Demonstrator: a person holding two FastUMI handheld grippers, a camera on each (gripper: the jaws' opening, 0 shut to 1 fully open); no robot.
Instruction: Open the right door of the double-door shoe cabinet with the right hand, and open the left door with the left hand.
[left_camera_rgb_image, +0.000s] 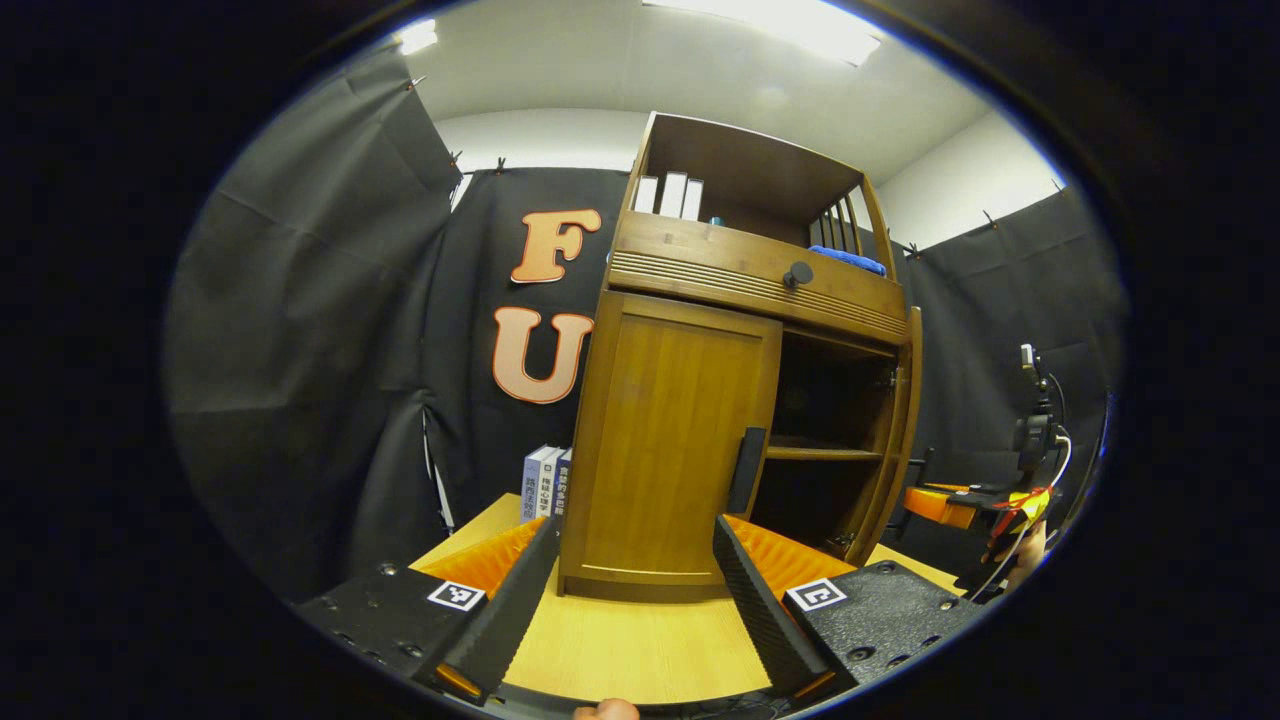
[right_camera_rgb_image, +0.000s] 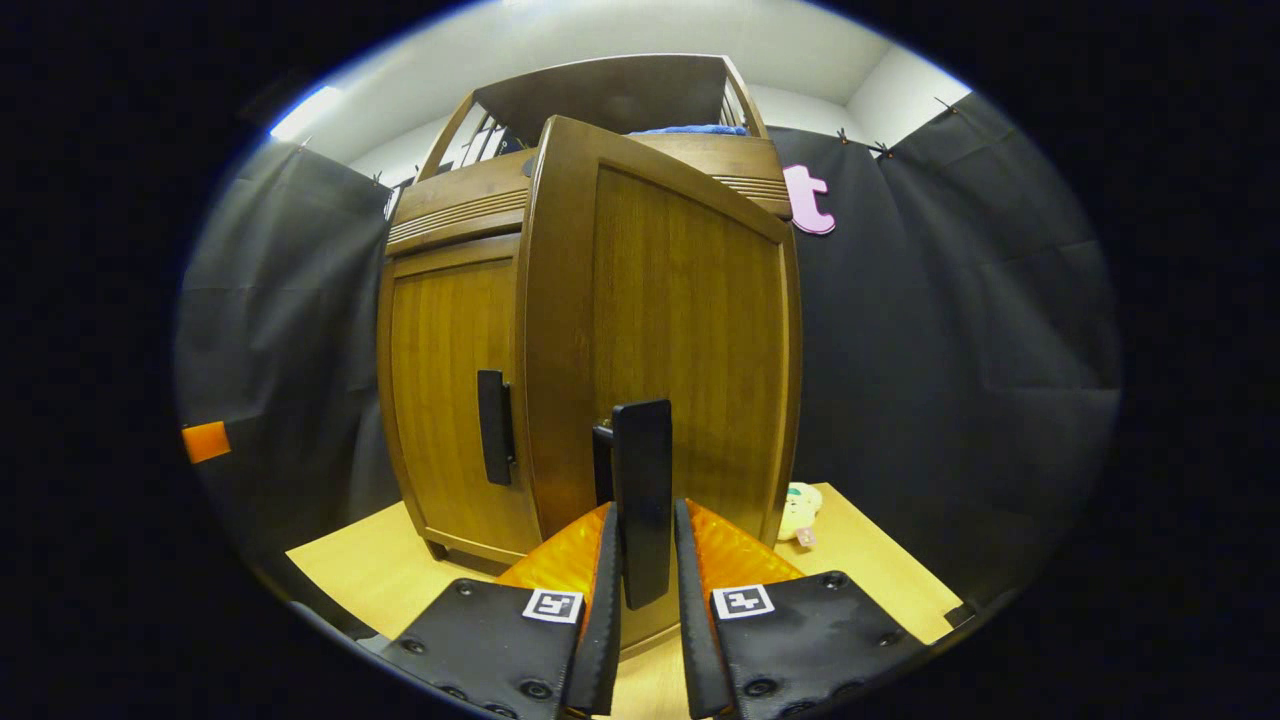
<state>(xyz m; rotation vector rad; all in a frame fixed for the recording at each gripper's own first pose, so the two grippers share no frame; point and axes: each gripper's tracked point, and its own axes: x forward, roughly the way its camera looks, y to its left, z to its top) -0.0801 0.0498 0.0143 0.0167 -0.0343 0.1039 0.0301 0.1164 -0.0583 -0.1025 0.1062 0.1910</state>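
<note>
Left gripper view looks from low on the table (left_camera_rgb_image: 620, 640), a little back, up at the cabinet (left_camera_rgb_image: 670, 440) front. Right gripper view sits close against the open right door (right_camera_rgb_image: 680, 330). Both share the cabinet.

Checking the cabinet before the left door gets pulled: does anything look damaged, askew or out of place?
Nothing stands out. The cabinet stands upright, its left door closed flush, and the right door is swung open with the right gripper closed on its handle, as the task intends.

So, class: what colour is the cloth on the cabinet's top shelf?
Blue cloth, clearest in the left gripper view.
</note>
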